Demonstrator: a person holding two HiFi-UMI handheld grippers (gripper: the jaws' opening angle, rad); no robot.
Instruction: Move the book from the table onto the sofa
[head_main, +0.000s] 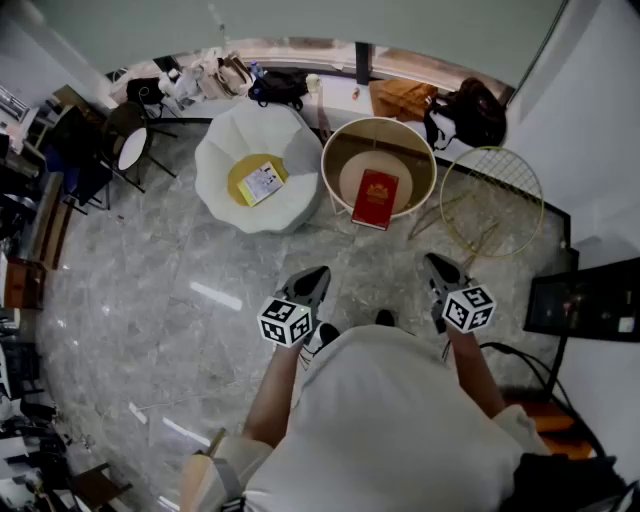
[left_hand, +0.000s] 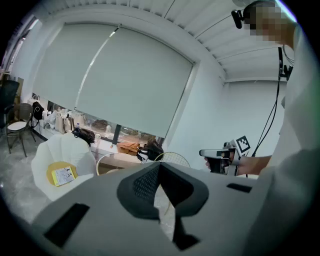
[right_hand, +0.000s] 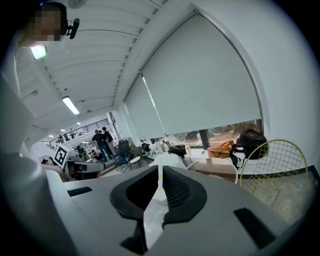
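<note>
You're standing back from it all, both claws out at waist height and tipped slightly down, because nothing is in hand yet. Left claw (head_main: 316, 275): jaws pressed together, nothing between them. Right claw (head_main: 436, 264): same story, together and empty (just a sliver of pale floor shows through the seam).

The book (head_main: 375, 199) lies flat on the round tabletop (head_main: 340, 150), toward its near edge and well apart from both claws. A raised rim rings it like a tray wall, so I'd judge you'll want to come in from above rather than slide it off. It's a red hardcover with a small gold mark on the cover. It looks stiff, so the boards should take a pinch at one edge without sagging.

Just beside it, to the left, sits the sofa (head_main: 225, 150): white, scalloped like a shell, soft-looking. A yellow cushion (head_main: 240, 178) fills the seat with a pale booklet (head_main: 263, 184) lying on it, so your landing spot is partly taken. The floor (head_main: 150, 300) is glossy grey marble. The carry hasn't begun.
</note>
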